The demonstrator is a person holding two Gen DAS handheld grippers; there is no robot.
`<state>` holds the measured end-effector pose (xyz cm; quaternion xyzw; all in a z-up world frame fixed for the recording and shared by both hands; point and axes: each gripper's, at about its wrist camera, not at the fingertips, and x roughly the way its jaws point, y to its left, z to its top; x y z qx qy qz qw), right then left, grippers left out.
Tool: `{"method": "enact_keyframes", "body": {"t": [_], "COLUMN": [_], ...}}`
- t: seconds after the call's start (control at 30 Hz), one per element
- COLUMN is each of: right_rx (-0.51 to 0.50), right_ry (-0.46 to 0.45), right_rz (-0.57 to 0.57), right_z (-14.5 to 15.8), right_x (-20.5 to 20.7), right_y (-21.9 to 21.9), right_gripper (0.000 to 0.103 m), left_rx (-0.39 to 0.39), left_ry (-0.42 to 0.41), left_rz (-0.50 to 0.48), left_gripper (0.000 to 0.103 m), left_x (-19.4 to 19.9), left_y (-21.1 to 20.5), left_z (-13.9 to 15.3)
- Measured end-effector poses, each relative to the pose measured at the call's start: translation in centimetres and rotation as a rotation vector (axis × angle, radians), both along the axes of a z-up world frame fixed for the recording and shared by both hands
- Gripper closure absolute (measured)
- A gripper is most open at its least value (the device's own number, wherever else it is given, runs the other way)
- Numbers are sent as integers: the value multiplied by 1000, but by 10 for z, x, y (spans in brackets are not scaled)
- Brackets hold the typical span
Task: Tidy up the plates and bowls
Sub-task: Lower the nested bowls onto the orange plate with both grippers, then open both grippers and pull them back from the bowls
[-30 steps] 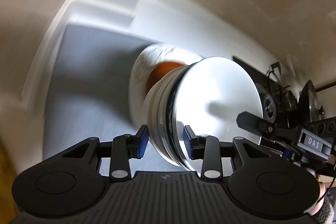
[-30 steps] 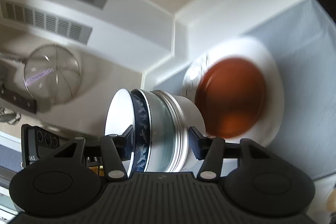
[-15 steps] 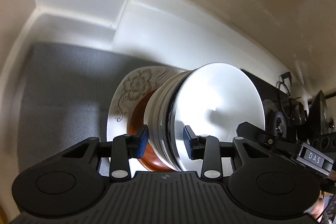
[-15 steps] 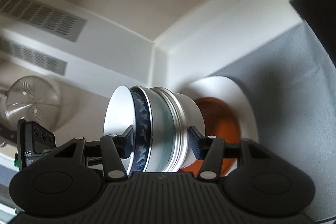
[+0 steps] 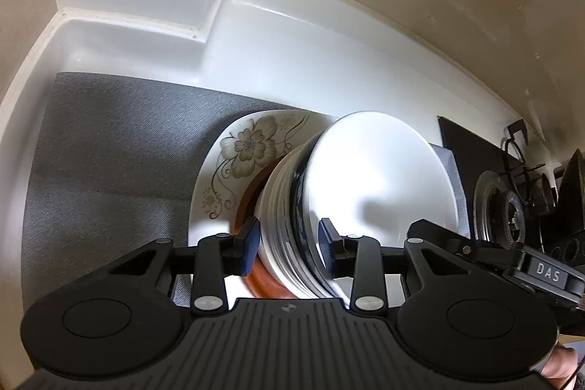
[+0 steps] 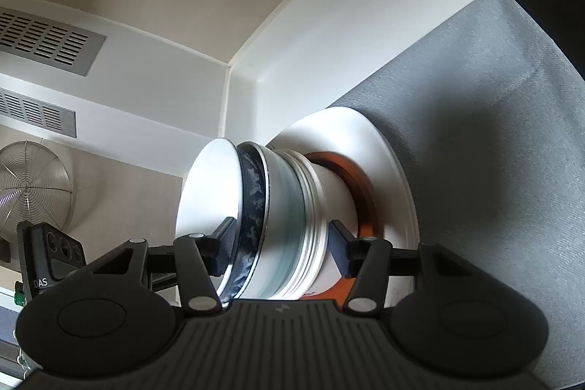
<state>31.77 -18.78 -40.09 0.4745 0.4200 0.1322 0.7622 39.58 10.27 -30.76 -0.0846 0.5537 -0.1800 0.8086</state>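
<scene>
A stack of nested bowls [image 5: 351,203], white on top with a dark blue patterned one under it, is held from both sides. My left gripper [image 5: 289,245] is shut on the stack's near rim. My right gripper [image 6: 279,245] is shut on the same stack [image 6: 278,218] from the opposite side. The stack's base sits at or just above an orange-brown plate [image 5: 248,203] that lies on a white floral plate [image 5: 234,163]. The two plates also show in the right wrist view, the orange-brown plate [image 6: 365,192] on the white plate [image 6: 391,170]. I cannot tell whether the base touches.
The plates lie on a grey mat [image 5: 109,152] on a white counter in a corner of white walls [image 5: 153,10]. A black stove with a burner [image 5: 512,203] stands to the right. A metal strainer [image 6: 29,189] hangs on the wall below vents.
Both grippers carried the bowl stack down and toward the plates; it went from hovering above them to standing over the orange-brown plate. The grip on the stack is unchanged.
</scene>
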Motion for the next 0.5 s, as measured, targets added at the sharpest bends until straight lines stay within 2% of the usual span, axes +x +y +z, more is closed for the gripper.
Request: {"method": "enact_keyframes", "body": {"t": [0.07, 0.1, 0.17, 0.2, 0.23, 0.33, 0.43, 0.5], "right_rx": [10, -10, -63, -100, -149, -291, -484, -579], "right_ry": [5, 10, -3, -16, -19, -34, -34, -45], "right_rz": [-22, -37, -61, -73, -95, -164, -158, -104], "right_z": [0, 3, 15, 24, 35, 72, 116, 141], "right_x": [-4, -8, -22, -33, -45, -84, -117, -134], "right_y": [-2, -3, -5, -5, -6, -2, 19, 40], "right_gripper": [39, 31, 27, 26, 26, 16, 7, 2], "left_rx": [-5, 1, 24, 43, 67, 151, 192, 201], "left_ry": [-7, -16, -99, -158, -216, -333, -368, -380], "left_rz": [4, 5, 0, -3, 1, 38, 46, 45], "left_gripper": [64, 65, 56, 46, 38, 27, 14, 14], "left_x": [-3, -7, -22, -32, -43, -81, -121, -147], "left_y": [0, -1, 0, 1, 3, 9, 10, 8], "left_z": [3, 6, 24, 35, 47, 84, 123, 149]}}
